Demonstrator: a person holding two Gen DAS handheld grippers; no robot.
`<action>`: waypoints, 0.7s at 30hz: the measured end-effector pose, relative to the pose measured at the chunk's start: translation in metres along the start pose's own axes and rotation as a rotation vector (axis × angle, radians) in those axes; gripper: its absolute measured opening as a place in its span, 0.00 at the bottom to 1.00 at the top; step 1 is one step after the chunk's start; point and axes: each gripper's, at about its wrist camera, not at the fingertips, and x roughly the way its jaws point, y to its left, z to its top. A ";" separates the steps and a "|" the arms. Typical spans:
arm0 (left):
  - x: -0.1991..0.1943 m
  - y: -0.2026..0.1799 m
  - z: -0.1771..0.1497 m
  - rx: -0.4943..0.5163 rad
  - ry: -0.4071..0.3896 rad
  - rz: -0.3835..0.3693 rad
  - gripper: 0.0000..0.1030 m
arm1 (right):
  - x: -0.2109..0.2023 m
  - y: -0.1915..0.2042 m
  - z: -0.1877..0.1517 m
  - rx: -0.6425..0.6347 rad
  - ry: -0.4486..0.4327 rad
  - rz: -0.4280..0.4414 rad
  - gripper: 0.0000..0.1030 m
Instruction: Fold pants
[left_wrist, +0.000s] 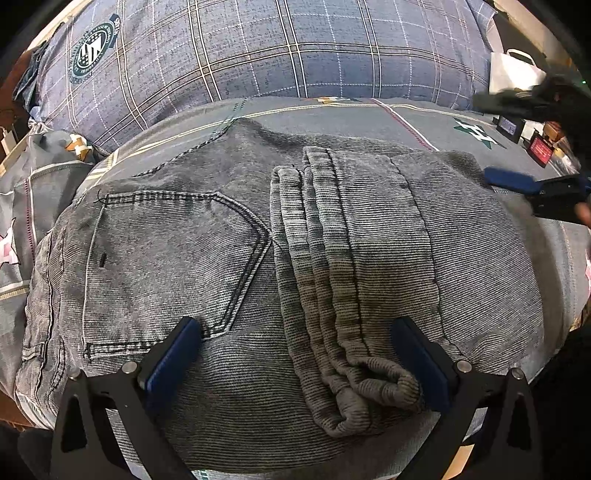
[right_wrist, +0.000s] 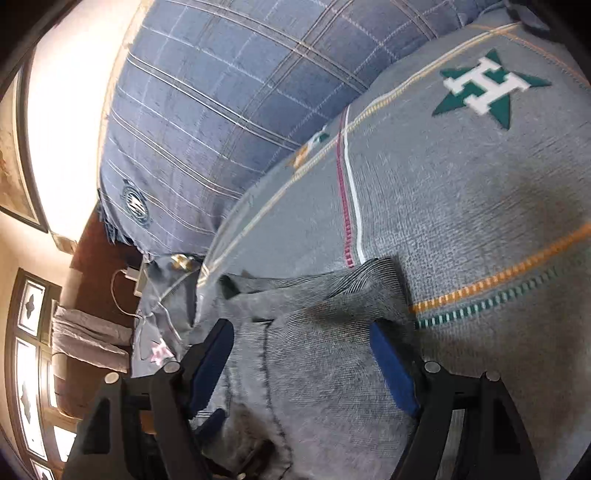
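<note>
Grey denim pants (left_wrist: 207, 254) lie folded on the bed, back pocket up at the left, with the leg hems (left_wrist: 325, 280) bunched in a ridge across the middle. My left gripper (left_wrist: 295, 354) is open just above the near edge of the pants, its blue pads either side of the hem ridge, holding nothing. My right gripper (left_wrist: 532, 186) shows blurred at the pants' far right edge. In the right wrist view the right gripper (right_wrist: 303, 354) is open over a corner of the pants (right_wrist: 317, 332), empty.
The pants rest on a grey bedsheet (left_wrist: 369, 118) with green star prints (right_wrist: 484, 88). A large blue plaid pillow (left_wrist: 258, 48) lies behind. A white paper bag (left_wrist: 513, 74) and small boxes stand at the right. A charger and cable (right_wrist: 129, 280) lie beside the bed.
</note>
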 end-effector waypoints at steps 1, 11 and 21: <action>0.001 0.001 0.001 0.002 0.001 -0.004 1.00 | -0.008 0.006 -0.004 -0.028 -0.005 0.014 0.77; 0.002 -0.003 0.001 0.007 -0.009 -0.007 1.00 | -0.040 -0.019 -0.095 0.065 0.125 0.036 0.77; -0.024 0.003 -0.014 0.009 -0.079 0.005 1.00 | -0.031 -0.017 -0.100 0.054 0.129 0.005 0.79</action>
